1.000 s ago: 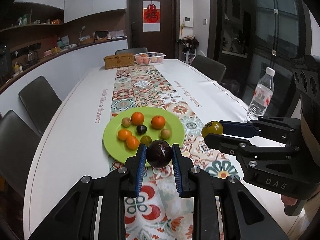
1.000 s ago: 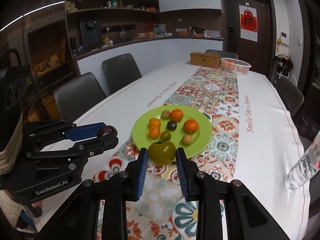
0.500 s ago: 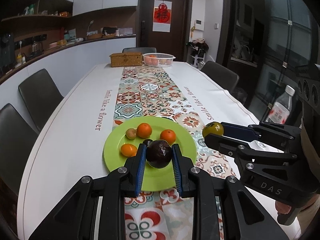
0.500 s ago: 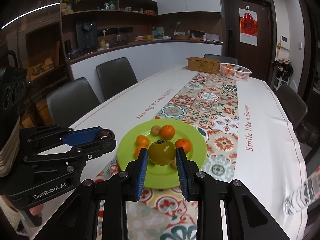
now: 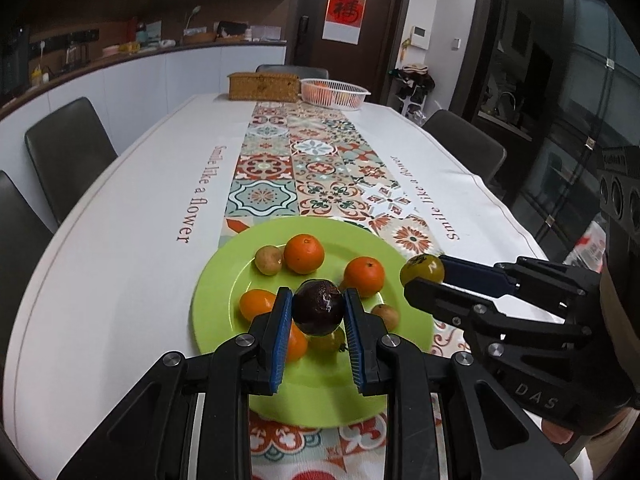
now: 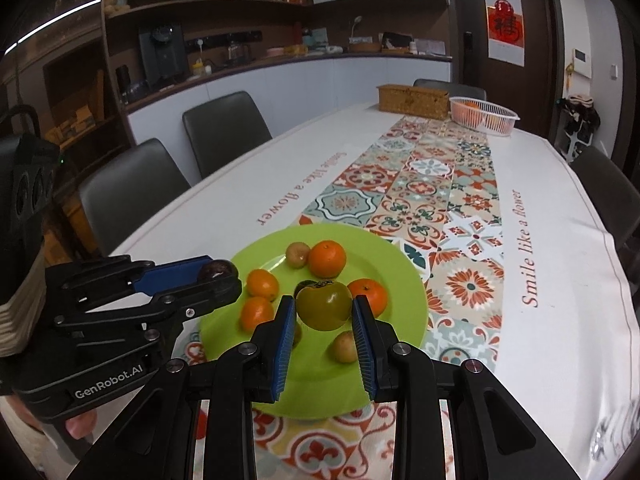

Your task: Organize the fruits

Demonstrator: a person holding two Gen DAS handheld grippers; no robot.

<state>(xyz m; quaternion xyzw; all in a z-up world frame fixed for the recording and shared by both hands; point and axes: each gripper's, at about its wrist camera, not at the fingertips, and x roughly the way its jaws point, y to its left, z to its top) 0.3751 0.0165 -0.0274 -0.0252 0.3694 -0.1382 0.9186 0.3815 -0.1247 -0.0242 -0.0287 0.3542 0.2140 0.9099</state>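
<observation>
My left wrist camera looks forward along its fingers and down the table [image 5: 120, 240], close above the green plate [image 5: 224, 280], with the right gripper [image 5: 424, 280] entering from the right. My right wrist camera sits just beside it, facing the same way but angled leftward. Both views share the plate [image 6: 392, 280], the patterned runner [image 6: 432, 184] and the white basket [image 6: 484, 116] at the far end.

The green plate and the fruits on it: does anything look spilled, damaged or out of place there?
Nothing stands out. The green plate lies flat on the table runner, with its small fruits inside the rim. The left gripper holds a dark purple fruit and the right gripper a green fruit, both intact.
</observation>
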